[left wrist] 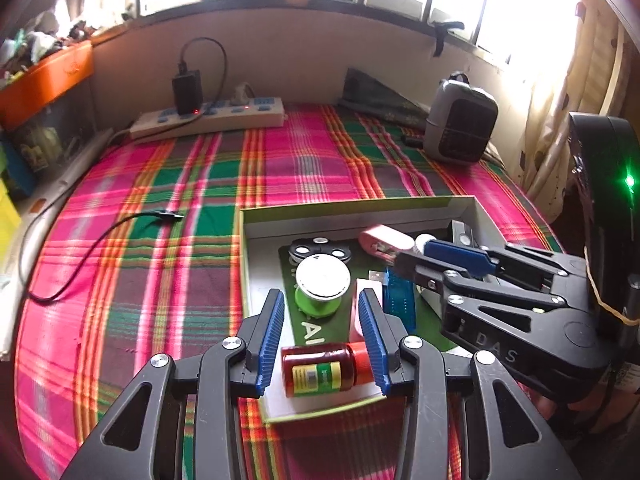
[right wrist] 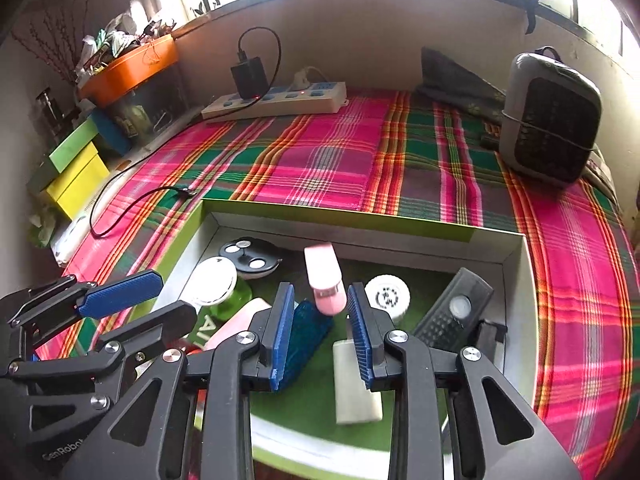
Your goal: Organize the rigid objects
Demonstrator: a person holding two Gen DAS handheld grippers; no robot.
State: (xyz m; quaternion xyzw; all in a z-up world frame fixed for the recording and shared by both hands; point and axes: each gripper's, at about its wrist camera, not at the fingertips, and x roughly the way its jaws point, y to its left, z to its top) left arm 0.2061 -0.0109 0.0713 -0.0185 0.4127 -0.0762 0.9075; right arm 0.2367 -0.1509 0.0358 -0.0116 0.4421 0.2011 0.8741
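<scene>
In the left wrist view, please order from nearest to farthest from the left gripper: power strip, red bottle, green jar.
From the left gripper:
1. Red bottle, lying between its fingers.
2. Green jar, just ahead, in the box.
3. Power strip, far back by the wall.

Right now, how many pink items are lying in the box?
2: a pink stapler-like item near the middle, ahead of the right hand-held gripper, and a paler pink flat piece to its left by the green-based jar. More may be hidden.

I see a plaid-covered bed [right wrist: 328, 160] carrying the open box [right wrist: 344, 222], power strip [right wrist: 276, 102], heater [right wrist: 550, 116] and loose cable [right wrist: 120, 216].
</scene>
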